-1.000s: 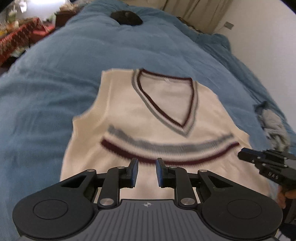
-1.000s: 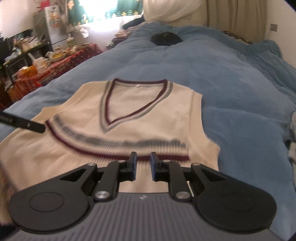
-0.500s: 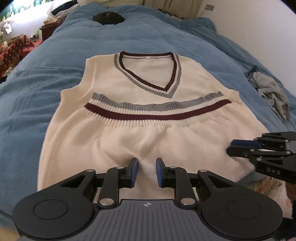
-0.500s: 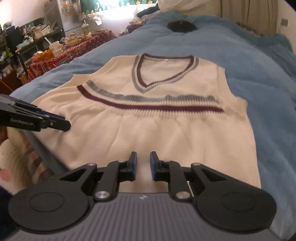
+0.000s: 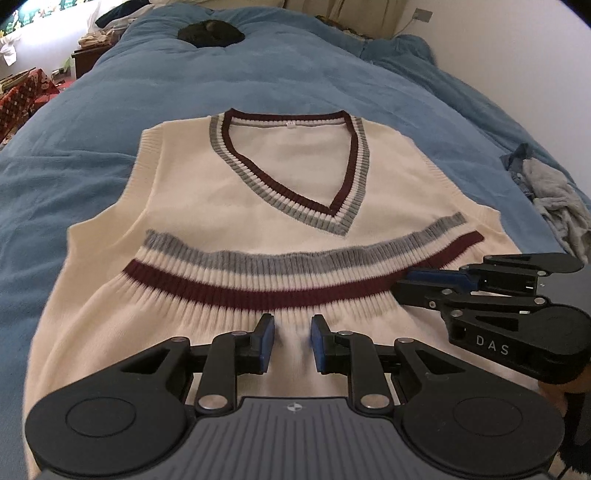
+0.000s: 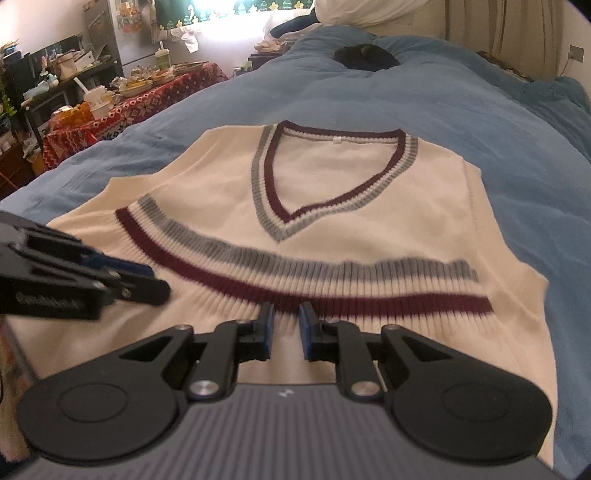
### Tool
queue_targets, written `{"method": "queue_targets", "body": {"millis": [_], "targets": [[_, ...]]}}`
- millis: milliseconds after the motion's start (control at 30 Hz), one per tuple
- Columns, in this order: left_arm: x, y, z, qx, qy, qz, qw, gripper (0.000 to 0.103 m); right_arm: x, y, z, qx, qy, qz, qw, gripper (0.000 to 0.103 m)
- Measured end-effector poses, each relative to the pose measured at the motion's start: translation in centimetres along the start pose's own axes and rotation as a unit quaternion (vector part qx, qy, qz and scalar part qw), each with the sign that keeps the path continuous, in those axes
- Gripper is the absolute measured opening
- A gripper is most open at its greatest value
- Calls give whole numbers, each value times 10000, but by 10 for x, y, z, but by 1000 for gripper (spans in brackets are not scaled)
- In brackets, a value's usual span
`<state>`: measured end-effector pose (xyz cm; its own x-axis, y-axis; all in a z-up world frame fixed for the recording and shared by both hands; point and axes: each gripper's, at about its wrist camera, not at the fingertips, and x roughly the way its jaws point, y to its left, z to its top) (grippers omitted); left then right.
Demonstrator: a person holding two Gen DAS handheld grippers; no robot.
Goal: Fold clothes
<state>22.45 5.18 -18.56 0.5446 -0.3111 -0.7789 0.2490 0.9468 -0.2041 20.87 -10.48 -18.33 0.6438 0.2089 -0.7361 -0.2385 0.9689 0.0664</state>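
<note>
Cream knit with maroon and grey stripes, the vest (image 5: 258,192) lies flat and face up on a blue blanket (image 5: 92,122) that covers the bed, its V-neck pointing away from both cameras and its hem nearest them. Above the lower part of the vest the left gripper (image 5: 292,341) and the right gripper (image 6: 286,330) sit side by side, each with its blue-padded jaws narrowly parted and nothing between them. A grey cloth (image 5: 554,199) lies crumpled near the blanket's right edge, and a dark bundle (image 5: 210,33) sits at the far end of the bed.
</note>
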Motion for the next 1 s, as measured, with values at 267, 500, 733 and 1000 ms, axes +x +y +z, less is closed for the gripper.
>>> {"method": "queue_targets", "body": {"millis": [267, 500, 733, 1000], "targets": [[23, 3, 19, -61, -74, 138, 9999, 20, 26, -4, 19, 169, -72, 12, 9998, 17], [-6, 14, 21, -338, -418, -17, 9986, 20, -15, -19, 25, 416, -602, 246, 9970, 17], [-38, 15, -17, -389, -32, -470, 9981, 16, -56, -8, -14, 122, -283, 464, 9984, 12], [-45, -15, -35, 92, -242, -295, 9992, 16, -52, 22, -47, 62, -20, 569, 9984, 7]]}}
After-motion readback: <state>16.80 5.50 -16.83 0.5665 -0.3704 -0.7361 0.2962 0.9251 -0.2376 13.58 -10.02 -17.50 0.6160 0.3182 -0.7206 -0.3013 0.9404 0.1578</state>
